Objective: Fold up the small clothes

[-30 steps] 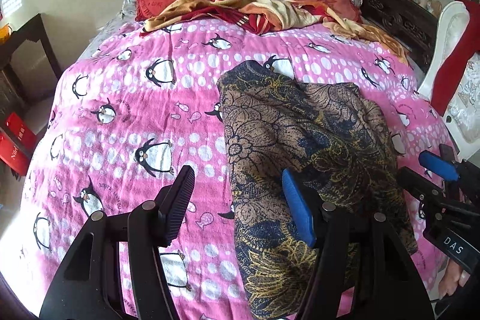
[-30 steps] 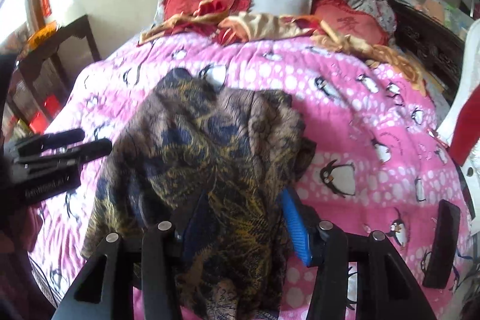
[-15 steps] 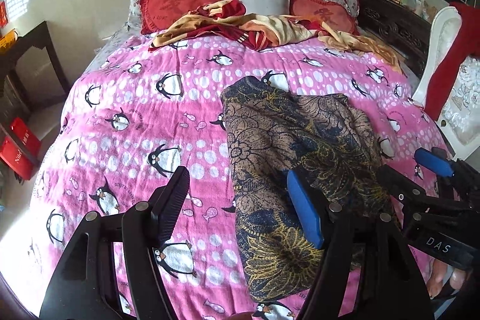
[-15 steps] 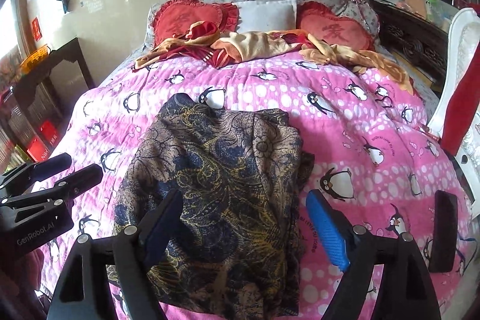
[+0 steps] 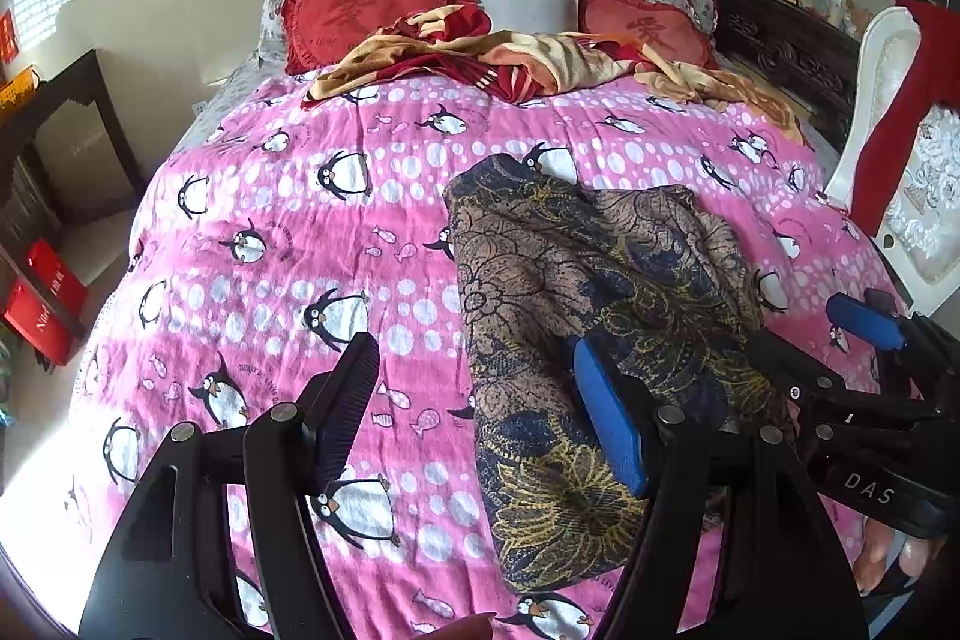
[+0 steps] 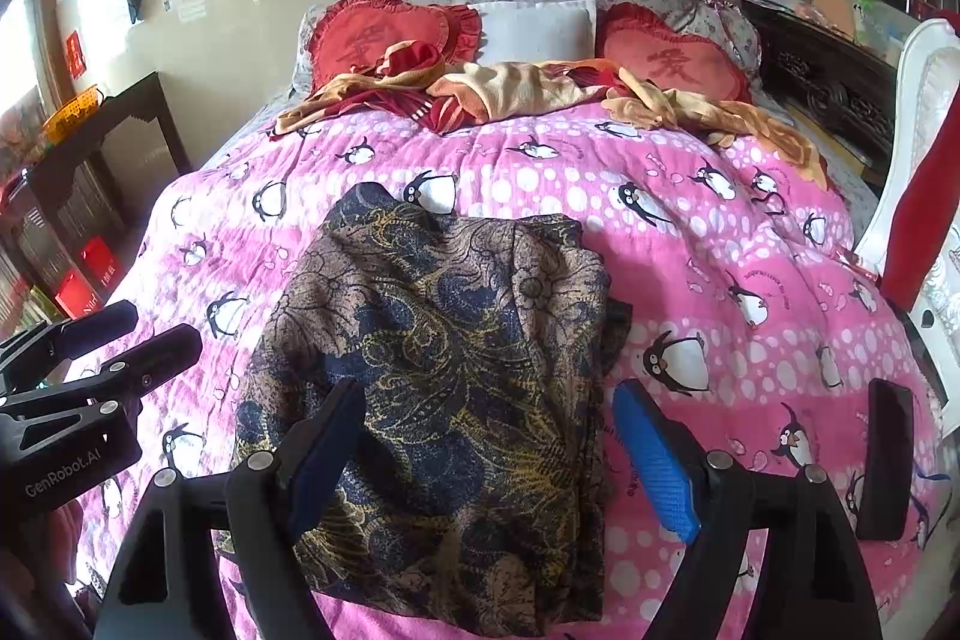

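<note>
A small dark garment point(image 6: 456, 352) with a blue, brown and gold flower print lies folded on the pink penguin bedcover point(image 5: 270, 250). In the right wrist view my right gripper point(image 6: 489, 448) hangs open over the garment's near half, and its pads touch nothing. My left gripper point(image 5: 477, 400) is open too. Its blue pad point(image 5: 606, 424) is above the garment's point(image 5: 588, 328) left part and its black finger is above bare cover. Each gripper shows in the other's view: the right gripper point(image 5: 840, 340) at the right edge, the left gripper point(image 6: 120, 340) at the left edge.
Red heart cushions point(image 6: 384, 40) and a crumpled red and yellow blanket point(image 6: 522, 88) lie at the bed's head. A flat black object point(image 6: 888, 454) rests on the cover near the right edge. A white chair point(image 6: 918, 148) stands on the right, a dark table point(image 6: 102, 142) on the left.
My right gripper's jaws have opened off the garment's near part and pulled back; the garment now lies loose. My left gripper has drawn back and up a little.
</note>
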Demonstrator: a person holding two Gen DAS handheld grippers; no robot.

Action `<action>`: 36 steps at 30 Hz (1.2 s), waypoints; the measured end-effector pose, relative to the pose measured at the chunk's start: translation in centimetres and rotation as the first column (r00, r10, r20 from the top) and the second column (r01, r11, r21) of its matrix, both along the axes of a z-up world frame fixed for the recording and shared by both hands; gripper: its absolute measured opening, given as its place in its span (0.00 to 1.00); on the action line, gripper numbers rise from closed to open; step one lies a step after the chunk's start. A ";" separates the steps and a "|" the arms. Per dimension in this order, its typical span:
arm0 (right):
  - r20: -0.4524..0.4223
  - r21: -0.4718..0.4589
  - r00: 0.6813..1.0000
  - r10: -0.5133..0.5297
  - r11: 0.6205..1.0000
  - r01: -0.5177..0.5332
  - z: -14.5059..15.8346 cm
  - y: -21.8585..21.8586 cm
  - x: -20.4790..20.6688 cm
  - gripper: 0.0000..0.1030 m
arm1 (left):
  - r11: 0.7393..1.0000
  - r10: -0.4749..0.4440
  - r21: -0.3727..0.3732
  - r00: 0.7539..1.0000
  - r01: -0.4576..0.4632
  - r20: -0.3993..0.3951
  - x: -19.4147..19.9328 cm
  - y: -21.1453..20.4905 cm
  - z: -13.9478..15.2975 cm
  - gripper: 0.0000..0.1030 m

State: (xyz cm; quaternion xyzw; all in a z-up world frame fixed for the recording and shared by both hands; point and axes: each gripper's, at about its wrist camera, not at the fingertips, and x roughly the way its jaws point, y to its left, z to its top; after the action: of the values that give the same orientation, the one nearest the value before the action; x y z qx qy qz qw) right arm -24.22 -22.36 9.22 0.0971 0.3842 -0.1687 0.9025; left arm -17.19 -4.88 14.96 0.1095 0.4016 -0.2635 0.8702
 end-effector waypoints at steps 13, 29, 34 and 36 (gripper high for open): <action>-0.017 0.013 1.000 0.003 1.000 -0.003 -0.6 0.3 0.3 0.80 | 1.000 0.000 0.013 1.000 0.000 0.003 -0.1 -0.1 -0.3 0.66; -0.039 0.018 0.999 0.000 1.000 0.001 -1.3 0.3 0.7 0.80 | 1.000 -0.003 0.014 1.000 0.003 -0.004 0.2 -0.2 -0.6 0.66; -0.040 0.018 0.999 0.001 1.000 0.000 -1.4 0.4 0.8 0.80 | 1.000 -0.004 0.015 1.000 0.004 -0.004 0.2 -0.2 -0.6 0.66; -0.041 0.018 0.999 -0.001 1.000 0.001 -1.4 0.4 0.8 0.80 | 1.000 -0.004 0.014 1.000 0.004 -0.004 0.3 -0.2 -0.6 0.66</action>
State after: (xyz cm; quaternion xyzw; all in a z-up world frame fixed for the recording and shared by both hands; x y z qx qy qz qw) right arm -23.40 -21.96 7.78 0.1017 0.4040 -0.1677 0.8935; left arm -16.93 -5.07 14.41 0.1158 0.4050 -0.2630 0.8680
